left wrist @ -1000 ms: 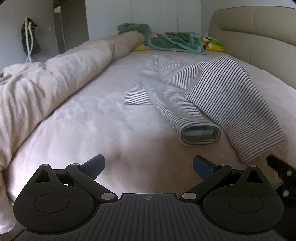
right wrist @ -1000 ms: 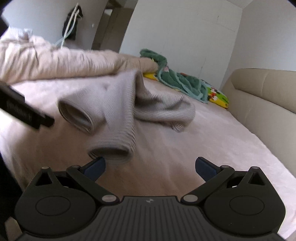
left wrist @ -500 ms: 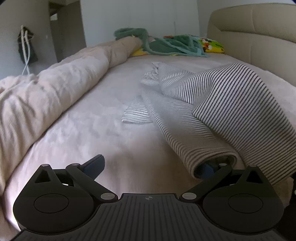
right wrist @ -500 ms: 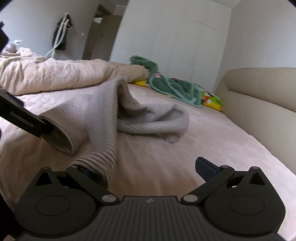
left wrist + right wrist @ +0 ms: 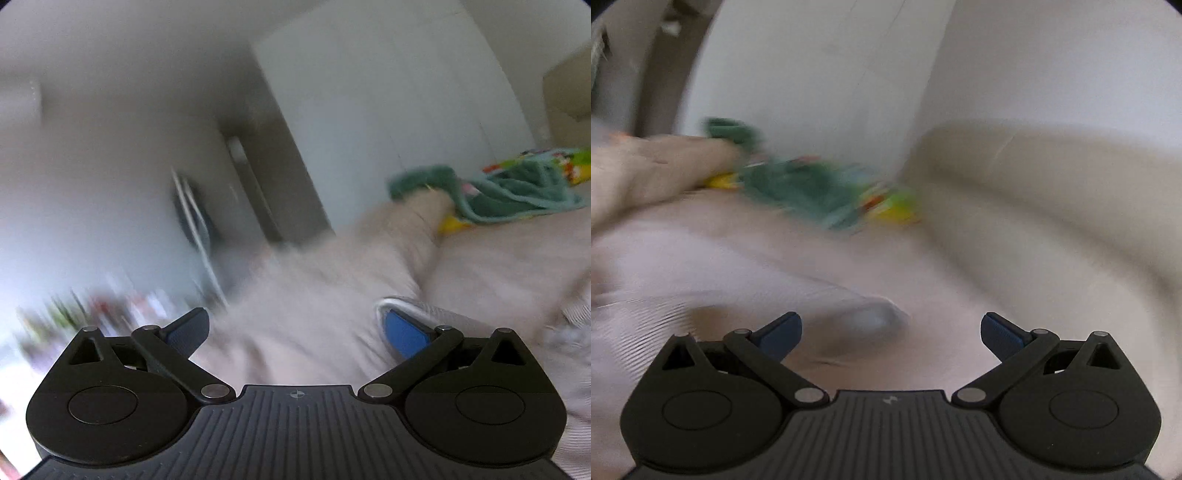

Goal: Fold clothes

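Both pictures are very blurry.

The left gripper (image 5: 295, 330) has its two blue fingers spread wide apart. The right-hand blue finger (image 5: 404, 336) is tucked inside the open end of a grey sleeve of the striped shirt (image 5: 454, 321). The cloth wraps over that finger, but nothing is pinched between the two fingers. The rest of the shirt runs off to the right of the gripper and is hard to see. Ahead of the gripper lies a puffy beige blanket (image 5: 369, 258) on the bed. Farther ahead and to the right sits a green towel (image 5: 517, 195) next to something bright and colourful. Ahead on the left there is a dark doorway (image 5: 266, 162) in a pale wall.

The right gripper (image 5: 892, 332) is open wide too, with nothing between its fingers. A pale, stripy bit of the shirt (image 5: 701, 317) lies just ahead of it and to the left, on the pinkish bed sheet (image 5: 923, 266). I cannot tell if the left finger touches it. Far ahead is the green towel (image 5: 798, 184), smeared by blur. The tan padded headboard (image 5: 1052, 177) curves along the right side.
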A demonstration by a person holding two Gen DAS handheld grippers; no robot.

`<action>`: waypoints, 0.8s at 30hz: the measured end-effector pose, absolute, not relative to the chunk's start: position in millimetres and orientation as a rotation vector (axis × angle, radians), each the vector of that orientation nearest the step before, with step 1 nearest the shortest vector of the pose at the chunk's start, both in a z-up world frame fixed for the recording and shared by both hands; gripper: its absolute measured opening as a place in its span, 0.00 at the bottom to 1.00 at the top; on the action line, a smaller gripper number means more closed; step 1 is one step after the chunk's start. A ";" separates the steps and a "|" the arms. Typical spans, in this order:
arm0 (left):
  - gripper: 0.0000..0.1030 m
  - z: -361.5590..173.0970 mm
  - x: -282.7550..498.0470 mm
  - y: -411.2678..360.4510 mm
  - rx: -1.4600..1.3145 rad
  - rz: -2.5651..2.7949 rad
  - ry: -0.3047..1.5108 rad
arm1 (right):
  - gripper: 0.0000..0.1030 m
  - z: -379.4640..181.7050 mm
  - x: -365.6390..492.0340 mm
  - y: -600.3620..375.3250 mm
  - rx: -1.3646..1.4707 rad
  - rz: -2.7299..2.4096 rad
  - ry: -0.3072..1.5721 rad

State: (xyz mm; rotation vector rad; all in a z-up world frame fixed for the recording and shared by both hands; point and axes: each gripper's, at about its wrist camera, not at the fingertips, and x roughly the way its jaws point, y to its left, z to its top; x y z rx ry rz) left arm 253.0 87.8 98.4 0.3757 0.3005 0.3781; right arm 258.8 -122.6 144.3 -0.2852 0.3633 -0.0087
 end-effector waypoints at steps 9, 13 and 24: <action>1.00 2.1 223.5 31.2 0.458 -0.107 0.531 | 1.00 50.9 196.1 -69.5 -0.621 0.356 0.385; 1.00 -34.8 236.0 -15.4 0.741 -0.198 0.539 | 1.00 35.1 195.4 -32.9 -0.770 0.483 0.357; 1.00 34.3 290.3 45.4 0.370 0.181 0.356 | 1.00 66.9 263.3 -83.0 -0.435 0.227 0.266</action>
